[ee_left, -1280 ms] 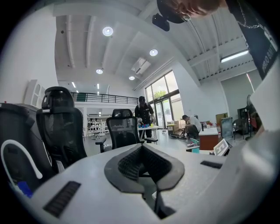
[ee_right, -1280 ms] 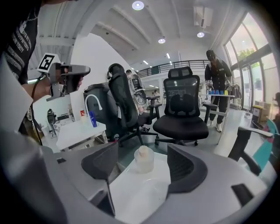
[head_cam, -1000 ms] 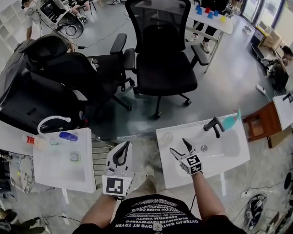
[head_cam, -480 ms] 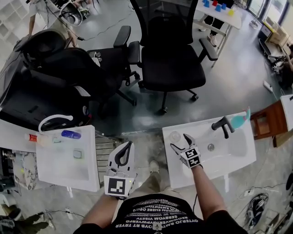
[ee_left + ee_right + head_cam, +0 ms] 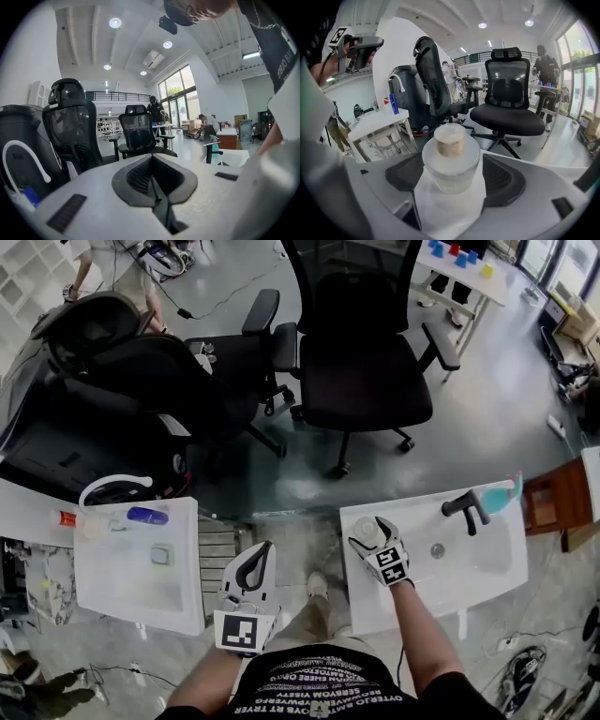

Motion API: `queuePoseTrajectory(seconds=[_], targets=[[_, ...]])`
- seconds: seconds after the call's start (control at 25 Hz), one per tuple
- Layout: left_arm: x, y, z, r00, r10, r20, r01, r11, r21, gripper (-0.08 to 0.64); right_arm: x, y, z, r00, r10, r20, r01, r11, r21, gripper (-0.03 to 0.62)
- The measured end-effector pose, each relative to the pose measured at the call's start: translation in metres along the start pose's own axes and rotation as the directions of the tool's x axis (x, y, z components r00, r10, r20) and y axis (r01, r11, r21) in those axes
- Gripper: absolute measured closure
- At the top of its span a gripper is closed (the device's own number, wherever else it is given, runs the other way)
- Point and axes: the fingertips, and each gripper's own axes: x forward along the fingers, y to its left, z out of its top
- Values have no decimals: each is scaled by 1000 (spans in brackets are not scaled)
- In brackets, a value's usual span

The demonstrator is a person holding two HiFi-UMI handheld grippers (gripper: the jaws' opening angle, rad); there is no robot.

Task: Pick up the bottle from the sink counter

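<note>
Now, right hand-held gripper just opening, bottle between jaws

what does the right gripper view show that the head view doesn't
Only the right gripper view: the tan stopper on the bottle, and the gaps between it and the jaws, which have just been opening around it. Only the head view: the drain and a teal spray bottle. Both: the right gripper, the bottle, the black office chair.
</note>
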Motion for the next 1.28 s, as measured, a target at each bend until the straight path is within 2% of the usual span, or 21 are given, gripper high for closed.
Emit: queuePoseTrajectory(seconds=[0.52, 0.68, 0.72, 0.88, 1.28], targets=[[-12, 0, -22, 999, 0, -42, 0, 1000, -7, 558, 26, -5, -9, 1000, -19, -14, 20, 999, 30, 225], [-14, 1, -23, 999, 4, -46, -4, 1000, -5, 558, 30, -5, -11, 999, -30, -28, 30, 999, 10, 226], [-15, 0, -23, 999, 1, -46, -1, 1000, -2, 558, 30, -3, -12, 999, -29, -36, 30, 1000, 3, 251], [-16, -6, -23, 999, -12, -45, 12, 1000, 3, 558, 33, -3, -16, 999, -34, -38, 34, 999, -9, 258], [-22, -17, -23, 998, -15, -53, 15, 1000, 5, 558, 4, 10, -6, 999, 14, -37, -15, 1000, -16, 258]])
